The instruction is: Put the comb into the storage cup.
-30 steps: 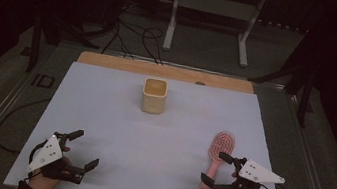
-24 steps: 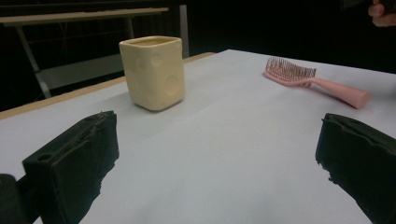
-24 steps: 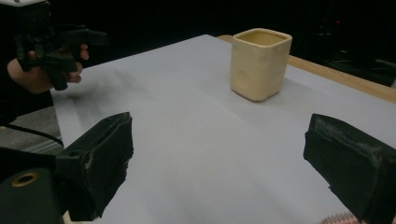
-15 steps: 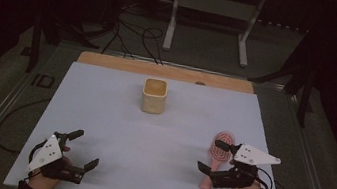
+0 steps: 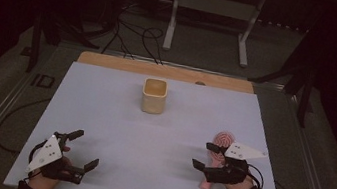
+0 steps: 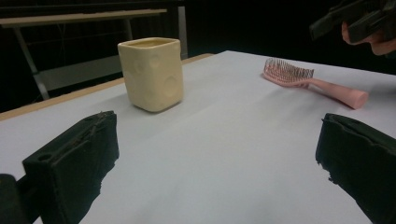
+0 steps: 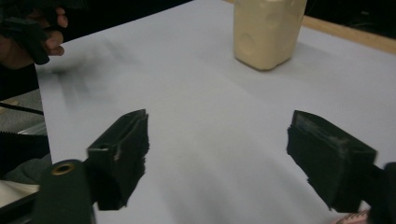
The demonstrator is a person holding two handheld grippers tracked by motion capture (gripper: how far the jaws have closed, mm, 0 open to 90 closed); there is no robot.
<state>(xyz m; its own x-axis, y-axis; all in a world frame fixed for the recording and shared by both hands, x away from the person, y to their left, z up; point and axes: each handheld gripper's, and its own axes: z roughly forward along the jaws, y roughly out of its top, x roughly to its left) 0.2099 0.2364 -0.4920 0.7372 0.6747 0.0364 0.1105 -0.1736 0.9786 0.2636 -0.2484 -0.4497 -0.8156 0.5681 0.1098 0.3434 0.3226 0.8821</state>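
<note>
One pink hairbrush (image 5: pixel 218 155) and one cream cup (image 5: pixel 154 95) lie on the white worktop (image 5: pixel 116 127), with two tools over its near edge. The right tool (image 5: pixel 204 154) hovers directly above the hairbrush, its jaws spread and just now narrowing with nothing between them; the brush head pokes out beyond it, the handle beneath it. The left tool (image 5: pixel 83 148) rests well apart at the near left corner, jaws spread and empty.
</note>
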